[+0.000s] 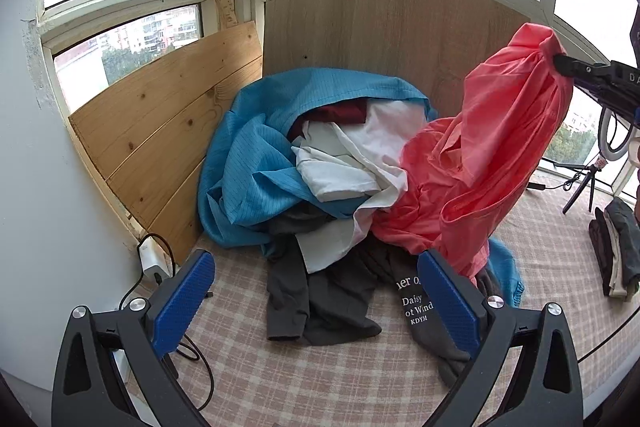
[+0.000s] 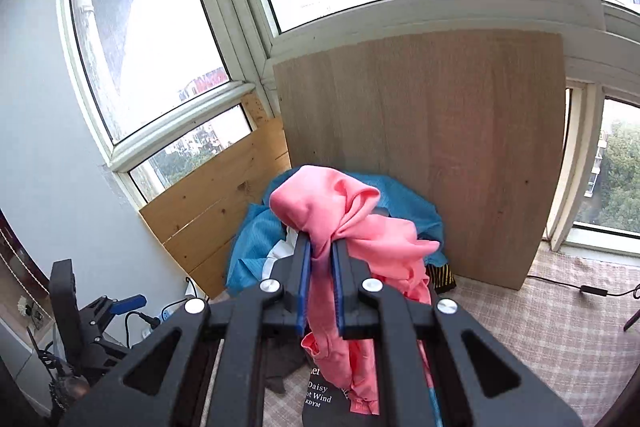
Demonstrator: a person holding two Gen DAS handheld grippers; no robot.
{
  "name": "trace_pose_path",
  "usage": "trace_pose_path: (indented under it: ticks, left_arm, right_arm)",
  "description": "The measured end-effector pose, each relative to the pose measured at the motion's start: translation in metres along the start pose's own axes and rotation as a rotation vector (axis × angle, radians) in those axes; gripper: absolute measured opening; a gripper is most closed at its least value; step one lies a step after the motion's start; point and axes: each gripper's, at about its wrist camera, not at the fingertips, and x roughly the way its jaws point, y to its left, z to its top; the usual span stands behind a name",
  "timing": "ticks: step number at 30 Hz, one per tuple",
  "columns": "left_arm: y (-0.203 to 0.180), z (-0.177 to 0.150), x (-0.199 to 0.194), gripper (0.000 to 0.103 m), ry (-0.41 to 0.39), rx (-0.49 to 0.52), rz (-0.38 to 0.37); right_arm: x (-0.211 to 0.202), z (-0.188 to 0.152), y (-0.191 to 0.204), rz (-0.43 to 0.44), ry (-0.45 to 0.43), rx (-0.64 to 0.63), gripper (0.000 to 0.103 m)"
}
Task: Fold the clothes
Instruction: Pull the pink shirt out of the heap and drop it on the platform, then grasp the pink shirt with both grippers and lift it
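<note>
Clothes (image 1: 320,163) are heaped in the corner on a checked pink-and-white cloth (image 1: 304,379), against a tall wooden board (image 1: 384,27) and a lower pine panel (image 1: 168,115) leaned under the windows. A blue pinstriped garment (image 1: 248,163) is wrapped around the back and left of the heap, with white pieces (image 1: 340,171) and a dark red one (image 1: 344,113) nested inside it. A coral-pink garment (image 1: 492,147) is held up from the right side of the heap, its lower part draped over the pile and its top bunched between the pads of the right gripper (image 2: 321,251), which is clamped tight on it. A dark grey garment (image 1: 328,291) with white lettering is spread at the front of the heap. A small stack of folded dark clothes (image 1: 616,247) is seen at the far right, well apart. The left gripper (image 1: 316,291) is held low before the heap, its blue pads wide apart and nothing between them. A white charger (image 1: 152,259) is seen by the wall.
</note>
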Motion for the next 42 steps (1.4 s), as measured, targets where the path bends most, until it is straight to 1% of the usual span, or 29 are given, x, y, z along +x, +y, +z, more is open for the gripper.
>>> trace_pose_path:
  ticks: [2,6,9,12,15,17,18,19,21,22,24,26,27,28,30,31,33,34,36,39,40,42]
  left_arm:
    - [-0.011,-0.003,-0.002,0.102,0.012,0.025,-0.032]
    - [-0.043,-0.006,-0.005,0.102,0.022,0.104,-0.104]
    - [-0.073,-0.005,-0.009,0.102,0.020,0.171,-0.176]
    - [-0.104,-0.003,-0.016,0.102,0.001,0.237,-0.249]
    - [-0.128,-0.004,-0.023,0.102,-0.018,0.283,-0.305]
    - [-0.140,-0.009,-0.026,0.102,-0.022,0.304,-0.334]
    - [-0.144,-0.012,-0.026,0.102,-0.022,0.314,-0.345]
    - [-0.148,-0.017,-0.023,0.102,-0.011,0.322,-0.348]
    - [-0.152,-0.027,-0.015,0.102,0.026,0.334,-0.346]
    - [-0.153,-0.032,-0.011,0.102,0.044,0.339,-0.345]
    - [-0.156,-0.043,-0.002,0.102,0.081,0.350,-0.343]
    - [-0.161,-0.055,0.011,0.102,0.135,0.358,-0.330]
    - [-0.165,-0.062,0.017,0.102,0.164,0.353,-0.331]
    - [-0.169,-0.070,0.022,0.102,0.195,0.348,-0.346]
    - [-0.183,-0.088,0.033,0.102,0.266,0.329,-0.378]
    - [-0.191,-0.099,0.038,0.102,0.301,0.315,-0.394]
    - [-0.209,-0.120,0.050,0.102,0.376,0.278,-0.431]
    - [-0.221,-0.131,0.053,0.102,0.406,0.265,-0.441]
    - [-0.242,-0.152,0.056,0.102,0.446,0.252,-0.423]
    - [-0.270,-0.177,0.052,0.102,0.460,0.234,-0.372]
    - [-0.278,-0.184,0.050,0.102,0.464,0.218,-0.359]
    - [-0.292,-0.195,0.052,0.102,0.501,0.133,-0.360]
  right_arm:
    - [-0.057,0.010,0.001,-0.034,-0.093,-0.010,0.010]
    - [-0.147,0.018,0.010,-0.116,-0.226,-0.003,0.010]
    - [-0.215,0.025,0.016,-0.177,-0.326,0.003,0.010]
    - [-0.255,0.015,0.027,-0.239,-0.359,-0.023,0.010]
    - [-0.256,0.003,0.029,-0.268,-0.326,-0.009,0.010]
    - [-0.215,-0.006,0.016,-0.227,-0.186,0.023,0.010]
    - [-0.194,-0.010,0.009,-0.206,-0.115,0.039,0.013]
    - [-0.173,-0.015,0.003,-0.184,-0.044,0.055,0.019]
    - [-0.105,-0.042,-0.021,-0.167,0.241,0.127,0.031]
    - [-0.086,-0.059,-0.034,-0.182,0.342,0.169,0.031]
    - [-0.089,-0.093,-0.062,-0.220,0.371,0.223,0.032]
    - [-0.092,-0.127,-0.090,-0.258,0.399,0.276,0.042]
    - [-0.095,-0.146,-0.101,-0.307,0.435,0.264,0.052]
    - [-0.096,-0.161,-0.111,-0.349,0.471,0.255,0.054]
    - [-0.095,-0.200,-0.142,-0.429,0.559,0.246,0.054]
    - [-0.094,-0.211,-0.154,-0.448,0.588,0.247,0.054]
    - [-0.093,-0.230,-0.182,-0.474,0.618,0.240,0.054]
    - [-0.092,-0.233,-0.194,-0.472,0.626,0.237,0.054]
    - [-0.087,-0.231,-0.210,-0.442,0.628,0.219,0.054]
    - [-0.068,-0.218,-0.223,-0.352,0.635,0.132,0.054]
    - [-0.058,-0.212,-0.226,-0.322,0.641,0.089,0.054]
    - [-0.034,-0.203,-0.230,-0.270,0.660,0.009,0.056]
